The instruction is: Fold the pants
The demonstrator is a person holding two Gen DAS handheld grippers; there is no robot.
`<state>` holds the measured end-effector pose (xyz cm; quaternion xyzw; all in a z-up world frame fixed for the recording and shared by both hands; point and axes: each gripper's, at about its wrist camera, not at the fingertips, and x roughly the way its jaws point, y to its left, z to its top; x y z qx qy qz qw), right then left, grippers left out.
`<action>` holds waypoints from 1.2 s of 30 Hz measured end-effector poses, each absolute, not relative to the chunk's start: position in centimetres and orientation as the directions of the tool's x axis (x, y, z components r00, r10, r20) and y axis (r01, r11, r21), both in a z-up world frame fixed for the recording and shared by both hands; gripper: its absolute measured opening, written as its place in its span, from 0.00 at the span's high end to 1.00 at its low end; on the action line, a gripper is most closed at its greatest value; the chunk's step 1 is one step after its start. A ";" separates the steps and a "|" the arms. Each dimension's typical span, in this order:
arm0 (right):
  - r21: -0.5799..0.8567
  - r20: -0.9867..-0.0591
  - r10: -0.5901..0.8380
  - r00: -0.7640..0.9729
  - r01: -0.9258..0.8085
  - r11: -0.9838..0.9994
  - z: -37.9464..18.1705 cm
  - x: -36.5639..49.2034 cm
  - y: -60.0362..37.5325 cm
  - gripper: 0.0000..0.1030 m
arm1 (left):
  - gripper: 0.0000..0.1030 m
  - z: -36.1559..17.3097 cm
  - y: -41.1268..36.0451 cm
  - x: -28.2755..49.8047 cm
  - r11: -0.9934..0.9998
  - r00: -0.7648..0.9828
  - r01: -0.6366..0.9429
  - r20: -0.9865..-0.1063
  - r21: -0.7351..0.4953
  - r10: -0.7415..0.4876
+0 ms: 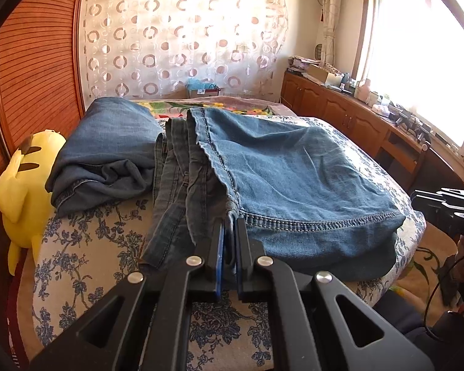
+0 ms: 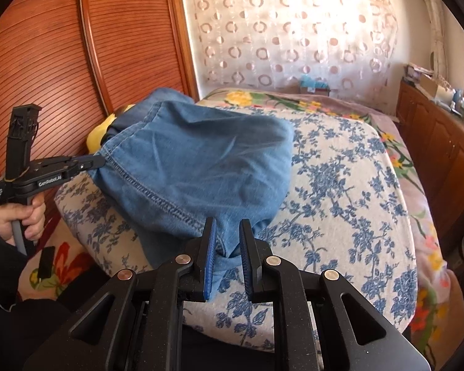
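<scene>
**On the bed's near edge: both grippers pinching the jeans hem, mid-fold**

At the near edge of the bed with the blue-flowered white cover [image 1: 86, 247], I have the faded blue denim pants [image 1: 294, 170] lying across the mattress, hem end toward me. In the left wrist view the stitched hem runs along the near side of the fabric; a second dark blue denim garment [image 1: 108, 148] sits bunched to the left, next to a yellow plush toy [image 1: 18, 185].

Left gripper [image 1: 230, 227]: jaws nearly together, clamped on the left corner of the hem where the seam gathers. Right gripper [image 2: 227, 232]: jaws narrow, a tuck of denim from the hem's right corner between the blue pads [image 2: 210, 247], and they look pressed onto it. From the right wrist view, the left gripper shows side-on at the far end of the same hem, with the person's hand [image 2: 21, 216] on its grip.

Step, as I read it: hem gripped at both corners, cloth slightly raised, ready to carry toward the waist end. The fold itself isn't done yet. How many layers are already stacked I can't tell.

Next move needs:
- both corners lifted together, kept level so the hem stays straight
- enough tension between grippers to stop sagging
- travel away from me, over the fabric, then lay down flush
- release only once the edge lies flat

Risk: the right-side pinch looks shallow and could slip.
</scene>
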<state>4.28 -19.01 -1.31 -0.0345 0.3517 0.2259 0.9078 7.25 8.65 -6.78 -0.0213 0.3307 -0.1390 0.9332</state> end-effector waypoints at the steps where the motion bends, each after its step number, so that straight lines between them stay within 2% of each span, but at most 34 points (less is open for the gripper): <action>1: 0.096 -0.653 0.385 0.652 -0.434 0.896 -1.3 4.4 -19.0 0.88 | 0.95 -6.7 8.8 7.2 0.961 0.742 0.243 -0.612 -0.133 -0.273; 2: 0.096 -0.651 0.385 0.654 -0.432 0.897 -1.2 4.4 -19.0 0.88 | 0.93 -6.6 8.8 7.2 0.962 0.743 0.240 -0.613 -0.130 -0.268; 7: 0.096 -0.645 0.380 0.663 -0.423 0.901 -1.1 5.0 -18.9 0.88 | 0.66 -6.3 9.1 7.5 0.963 0.748 0.239 -0.608 -0.126 -0.265; 11: 0.096 -0.641 0.383 0.665 -0.426 0.900 -1.1 5.2 -18.5 0.88 | 0.60 -6.2 9.2 7.7 0.964 0.751 0.235 -0.607 -0.123 -0.260; 13: 0.093 -0.640 0.384 0.665 -0.429 0.899 -1.0 5.3 -18.3 0.87 | 0.44 -6.2 9.0 7.9 0.965 0.751 0.235 -0.608 -0.119 -0.258; 15: 0.089 -0.640 0.383 0.666 -0.431 0.898 -1.1 5.3 -18.1 0.87 | 0.36 -6.3 8.9 7.9 0.962 0.753 0.242 -0.601 -0.127 -0.268; 21: 0.086 -0.640 0.383 0.666 -0.434 0.897 -1.3 5.6 -17.7 0.86 | 0.34 -6.2 8.3 8.3 0.964 0.756 0.241 -0.601 -0.113 -0.260; 24: 0.081 -0.637 0.381 0.670 -0.434 0.897 -1.3 6.0 -17.6 0.79 | 0.34 -5.8 8.0 8.9 0.965 0.763 0.243 -0.594 -0.102 -0.255; 28: 0.067 -0.633 0.367 0.682 -0.424 0.903 -1.7 7.0 -17.2 0.56 | 0.34 -5.5 7.5 10.5 0.956 0.736 0.272 -0.616 -0.108 -0.279; 31: 0.046 -0.623 0.355 0.697 -0.421 0.906 -2.1 8.0 -16.9 0.51 | 0.34 -5.4 7.1 11.6 0.953 0.729 0.289 -0.625 -0.092 -0.281; 36: 0.042 -0.630 0.344 0.697 -0.411 0.911 -3.5 10.5 -16.6 0.51 | 0.34 -5.1 6.1 14.2 0.949 0.715 0.313 -0.648 -0.036 -0.260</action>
